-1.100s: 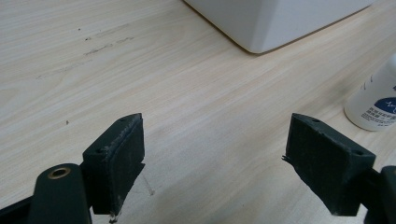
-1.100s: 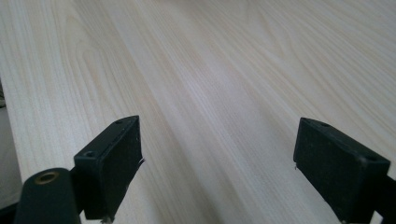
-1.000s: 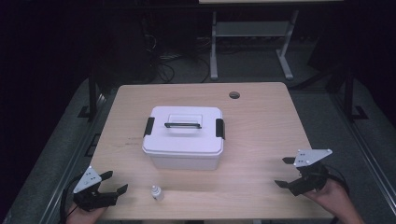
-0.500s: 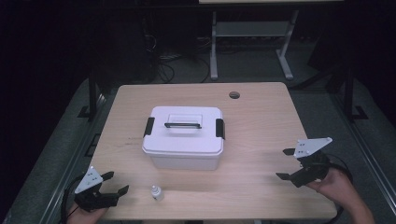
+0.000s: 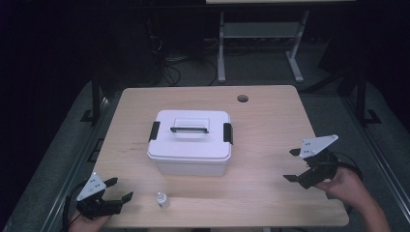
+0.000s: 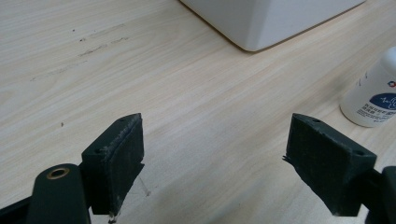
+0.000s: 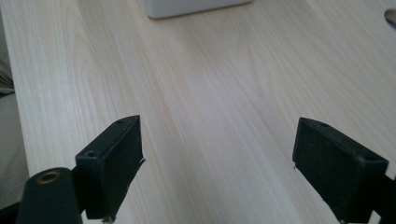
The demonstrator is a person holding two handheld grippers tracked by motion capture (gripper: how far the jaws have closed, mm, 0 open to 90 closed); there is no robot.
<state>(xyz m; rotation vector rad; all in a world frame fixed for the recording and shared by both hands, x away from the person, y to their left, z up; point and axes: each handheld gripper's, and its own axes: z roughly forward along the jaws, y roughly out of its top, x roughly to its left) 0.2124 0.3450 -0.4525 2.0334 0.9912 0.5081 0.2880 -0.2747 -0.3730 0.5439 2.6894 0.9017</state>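
Observation:
A white lidded box (image 5: 189, 140) with black side latches and a handle on top stands mid-table; its lower corner (image 6: 261, 23) shows in the left gripper view, its bottom edge (image 7: 187, 7) in the right gripper view. A small white bottle (image 5: 162, 199) stands near the front edge, right of my left gripper (image 5: 118, 190), and appears as the bottle (image 6: 373, 93) beside the right jaw. My left gripper (image 6: 212, 163) is open over bare wood. My right gripper (image 5: 292, 165) is open at the table's right side, pointing left toward the box; between its jaws (image 7: 217, 163) lies only tabletop.
The light wooden table (image 5: 270, 125) has a round cable hole (image 5: 242, 98) at the back right. A metal-legged desk frame (image 5: 256, 43) and cables stand on the dark floor beyond. A person's right hand (image 5: 345, 186) holds the right gripper.
The right gripper has risen a little and tilted, its jaws now one above the other. The left gripper has shifted slightly toward the front left corner.

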